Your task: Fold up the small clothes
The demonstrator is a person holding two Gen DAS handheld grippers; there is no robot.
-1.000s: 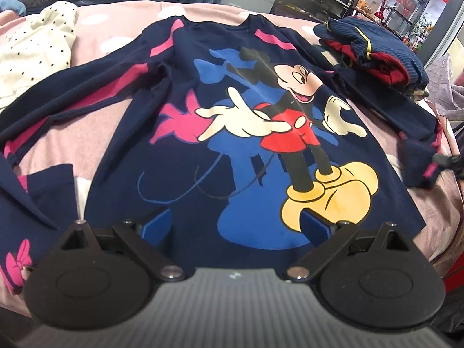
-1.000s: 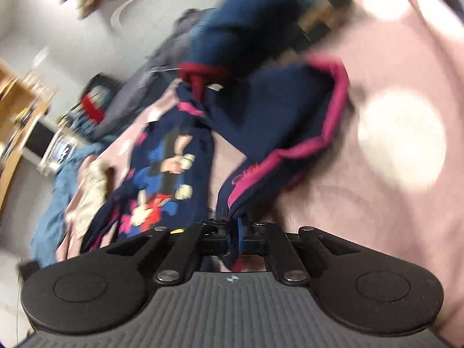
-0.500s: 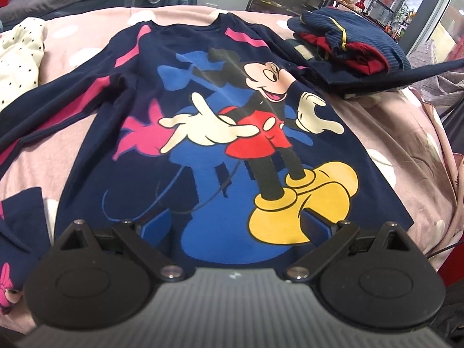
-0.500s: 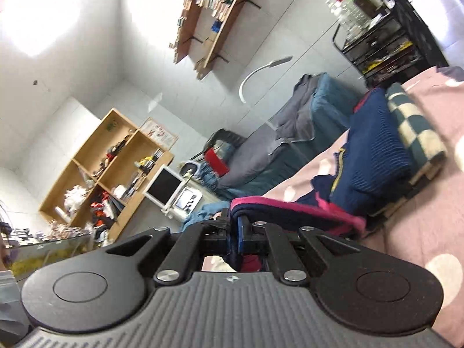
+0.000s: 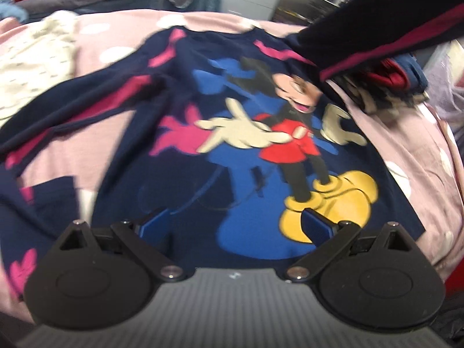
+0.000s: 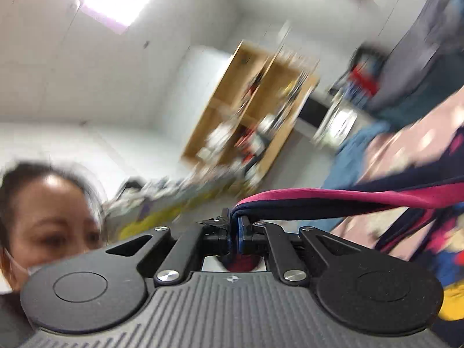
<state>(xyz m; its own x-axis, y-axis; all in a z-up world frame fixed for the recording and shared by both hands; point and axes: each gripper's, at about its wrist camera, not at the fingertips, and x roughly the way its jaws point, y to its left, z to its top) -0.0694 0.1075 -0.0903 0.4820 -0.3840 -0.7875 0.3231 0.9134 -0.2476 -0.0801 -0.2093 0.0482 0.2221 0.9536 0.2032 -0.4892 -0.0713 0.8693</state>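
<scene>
- Here, a cream dotted garment (image 5: 37, 58) is seen at upper left.
- The navy cartoon sweatshirt (image 5: 246, 150) is spread mid-frame; the left gripper (image 5: 235, 226) is held wide above its hem.
- Its sleeve (image 6: 333, 200) is pinched by the right gripper (image 6: 235, 233), lifted at upper right.

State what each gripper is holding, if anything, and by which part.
The right gripper is shut on the sleeve of the navy cartoon shirt, pinching it at the cuff end. The left gripper is open above the shirt's hem and holds nothing.
</scene>
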